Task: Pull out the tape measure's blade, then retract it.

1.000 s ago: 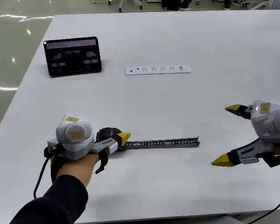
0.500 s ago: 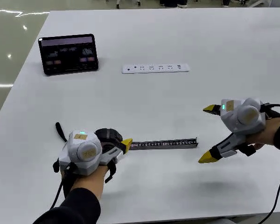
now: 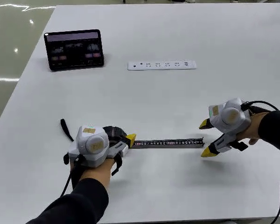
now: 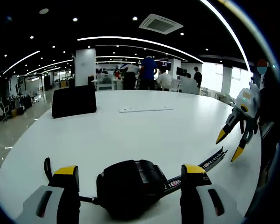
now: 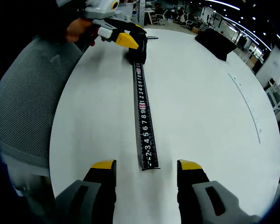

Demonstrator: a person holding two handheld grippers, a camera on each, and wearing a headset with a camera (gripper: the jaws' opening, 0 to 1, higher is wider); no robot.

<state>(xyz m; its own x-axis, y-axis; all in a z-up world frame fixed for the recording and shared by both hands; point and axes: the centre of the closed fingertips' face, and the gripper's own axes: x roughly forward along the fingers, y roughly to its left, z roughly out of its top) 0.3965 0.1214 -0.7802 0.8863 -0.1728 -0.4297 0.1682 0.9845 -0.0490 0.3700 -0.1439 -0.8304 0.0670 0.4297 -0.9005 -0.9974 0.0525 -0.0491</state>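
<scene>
The black tape measure body (image 3: 111, 134) lies on the white table (image 3: 177, 102), and its blade (image 3: 168, 143) runs out to the right. My left gripper (image 3: 126, 136) is open around the body (image 4: 130, 186), with a slim gap on each side. My right gripper (image 3: 205, 138) is open at the blade's far end. In the right gripper view the blade's end hook (image 5: 149, 164) lies flat between the two yellow tips, touching neither. The numbered blade (image 5: 141, 107) leads back to the body (image 5: 139, 44).
A dark tablet (image 3: 73, 49) stands at the far left of the table. A white power strip (image 3: 161, 65) lies at the far middle. The tape's black strap (image 3: 64, 128) trails left of my left hand. Cables hang from both grippers, and several people stand far off.
My right gripper has moved left and down to the blade's end, which now sits between its jaws. The left gripper has stayed at the tape body, and the blade's length looks the same.
</scene>
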